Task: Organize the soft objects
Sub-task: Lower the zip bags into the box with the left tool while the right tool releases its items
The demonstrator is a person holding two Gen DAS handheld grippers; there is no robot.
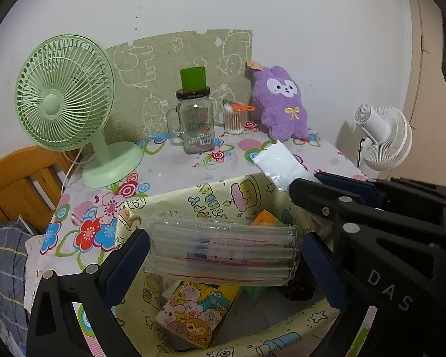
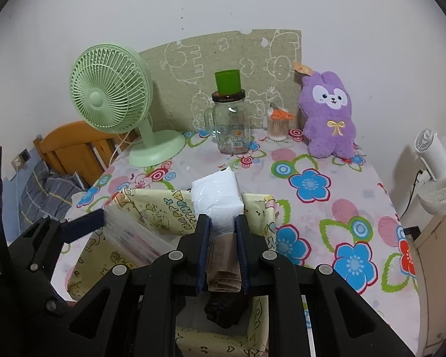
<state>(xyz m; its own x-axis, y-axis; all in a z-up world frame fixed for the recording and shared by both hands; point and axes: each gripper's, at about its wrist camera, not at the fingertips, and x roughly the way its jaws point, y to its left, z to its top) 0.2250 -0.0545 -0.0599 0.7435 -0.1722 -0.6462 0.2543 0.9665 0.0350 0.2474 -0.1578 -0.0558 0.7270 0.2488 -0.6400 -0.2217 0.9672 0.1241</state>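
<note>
My left gripper is shut on a clear stack of zip bags and holds it over the yellow cartoon-print fabric bin. My right gripper is shut on a white plastic-wrapped soft pack above the same bin. The right gripper and its white pack also show in the left wrist view. In the bin lie a cartoon-animal tissue pack and a dark object. A purple plush bunny sits upright at the back right of the table.
A green desk fan, a glass jar mug with a green cup on top and a cotton swab box with orange scissors stand at the back. The flowered tablecloth covers the table. A white fan and wooden chair flank it.
</note>
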